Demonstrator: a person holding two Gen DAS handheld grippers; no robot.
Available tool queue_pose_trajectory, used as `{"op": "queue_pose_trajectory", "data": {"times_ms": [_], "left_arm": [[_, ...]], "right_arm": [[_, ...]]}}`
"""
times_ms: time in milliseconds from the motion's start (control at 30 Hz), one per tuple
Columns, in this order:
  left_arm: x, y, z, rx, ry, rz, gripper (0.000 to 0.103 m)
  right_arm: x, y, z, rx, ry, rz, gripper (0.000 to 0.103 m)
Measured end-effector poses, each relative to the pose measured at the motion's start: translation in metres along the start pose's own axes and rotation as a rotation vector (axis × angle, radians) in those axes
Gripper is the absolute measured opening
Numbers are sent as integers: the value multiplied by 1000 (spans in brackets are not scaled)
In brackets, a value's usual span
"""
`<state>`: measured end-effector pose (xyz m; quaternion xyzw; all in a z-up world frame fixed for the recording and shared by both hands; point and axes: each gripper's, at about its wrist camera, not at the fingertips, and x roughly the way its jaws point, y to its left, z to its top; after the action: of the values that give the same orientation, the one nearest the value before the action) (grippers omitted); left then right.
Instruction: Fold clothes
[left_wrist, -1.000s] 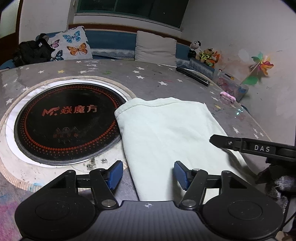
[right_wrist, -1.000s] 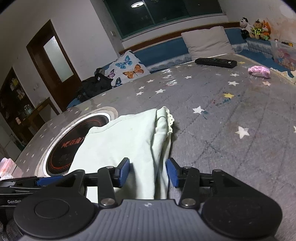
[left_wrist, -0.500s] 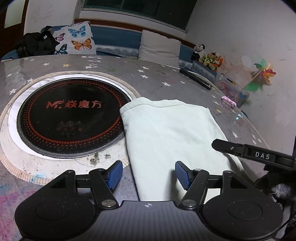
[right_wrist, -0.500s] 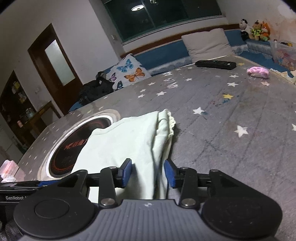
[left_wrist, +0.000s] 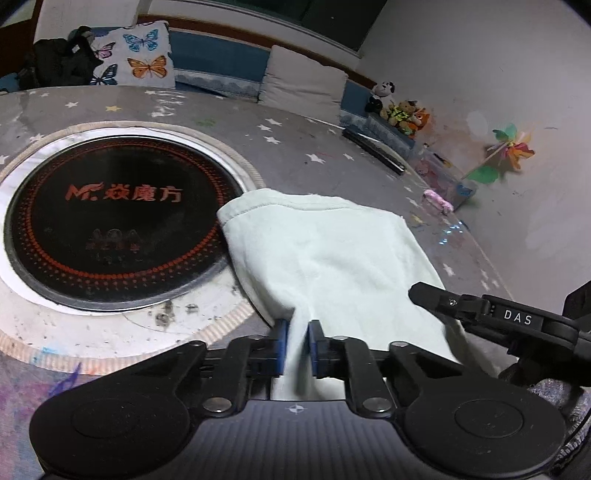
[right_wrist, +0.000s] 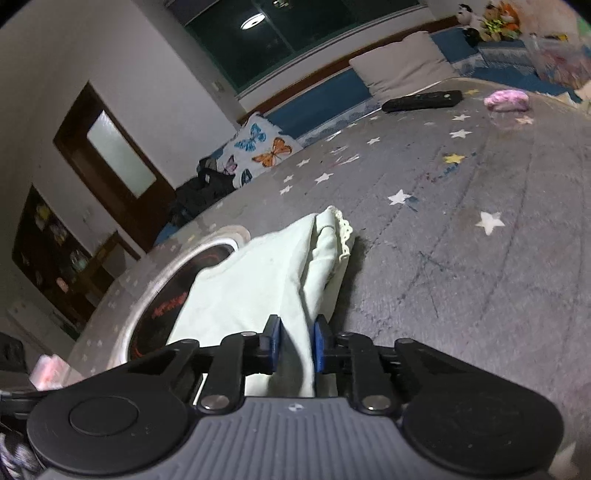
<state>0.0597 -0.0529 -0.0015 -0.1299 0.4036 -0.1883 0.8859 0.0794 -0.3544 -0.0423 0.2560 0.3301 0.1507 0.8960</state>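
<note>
**Both grippers pinch the near edge of the pale green garment**

A large round table (left_wrist: 295, 147), covered in grey cloth with white stars, fills both views. Set into it is a round black cooktop (left_wrist: 110, 225) with orange lettering and a metal ring around it. Behind the table runs a blue bench with a butterfly-print cushion (left_wrist: 136, 62) and a plain beige cushion (left_wrist: 303, 85).

The pale green garment (left_wrist: 325, 251) lies folded on the table, just beside the cooktop, its far left corner overlapping the cooktop's rim. In the right wrist view a lace-trimmed edge (right_wrist: 345, 236) shows at its far end, where the layers stack up.

The left gripper (left_wrist: 296, 345) has just been closing, and its blue pads now clamp a bunched ridge of the garment's near edge between them. The right gripper (right_wrist: 295, 343) has likewise just been closing and grasps the near edge farther along, with fabric drawn up between its pads. In the left wrist view the right gripper's black finger, marked DAS, reaches over the cloth from the right.

Farther off on the table lie a black remote control (right_wrist: 421, 100) and a small pink item (right_wrist: 506, 100). Plush toys (left_wrist: 399, 107) sit on the bench corner, and a coloured pinwheel (left_wrist: 509, 155) stands by the wall.
</note>
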Motion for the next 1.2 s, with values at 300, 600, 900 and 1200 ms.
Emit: {"op": "queue_pose_trajectory", "data": {"times_ms": [300, 600, 900, 1200], "left_arm": [[-5, -25, 7, 53, -34, -21, 7], [-1, -23, 1, 64, -8, 36, 8], [4, -35, 9, 88, -22, -3, 49], [29, -40, 11, 80, 45, -15, 10]], "right_arm": [[-30, 3, 2, 1, -70, 4, 13], [-44, -28, -4, 52, -81, -67, 13], [-40, -39, -4, 66, -94, -81, 25], [-30, -42, -5, 77, -66, -52, 22]]}}
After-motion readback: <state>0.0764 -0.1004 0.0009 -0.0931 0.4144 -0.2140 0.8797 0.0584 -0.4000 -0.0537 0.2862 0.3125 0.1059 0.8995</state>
